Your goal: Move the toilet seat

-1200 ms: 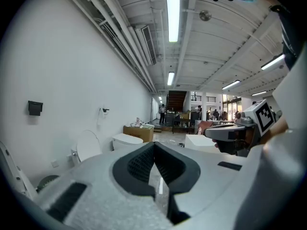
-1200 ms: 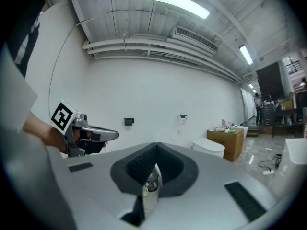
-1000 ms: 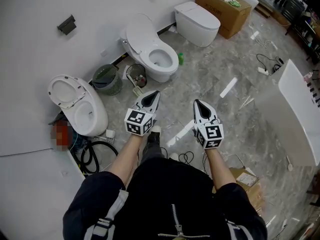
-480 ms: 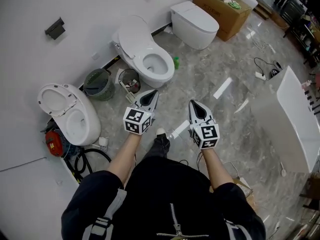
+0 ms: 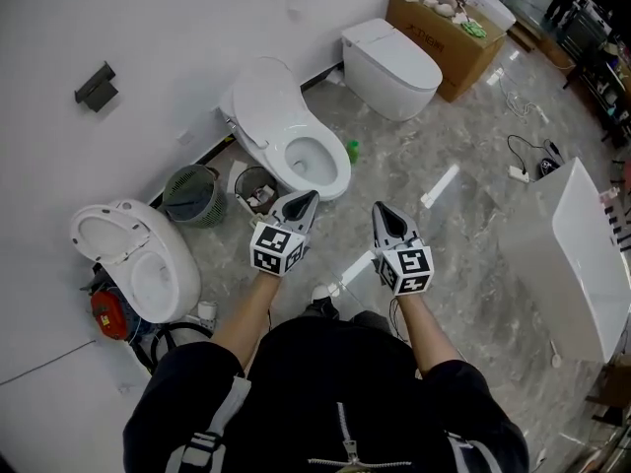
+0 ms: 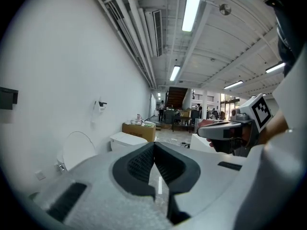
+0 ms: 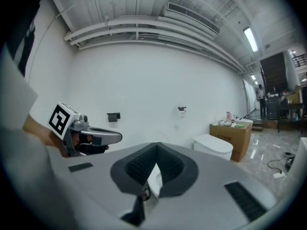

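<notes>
A white toilet (image 5: 314,161) stands against the wall with its lid (image 5: 271,101) raised. It lies just beyond both grippers in the head view. My left gripper (image 5: 309,196) is shut and empty, and its tip points at the bowl's near rim. Beside it, my right gripper (image 5: 378,207) is also shut and empty. In the left gripper view the raised lid (image 6: 76,150) shows at the left, past the closed jaws (image 6: 154,145). The right gripper's closed jaws (image 7: 156,147) hide most of that toilet.
A second toilet (image 5: 148,269) with its seat up stands at the left, a closed one (image 5: 392,52) at the back. A green basket (image 5: 192,193), a small bin (image 5: 258,187) and a green bottle (image 5: 352,150) flank the middle toilet. A cardboard box (image 5: 449,23) and a white slab (image 5: 582,254) stand right.
Both grippers have moved forward together towards the middle toilet, which now lies closer to their tips. Their jaws have stayed shut.
</notes>
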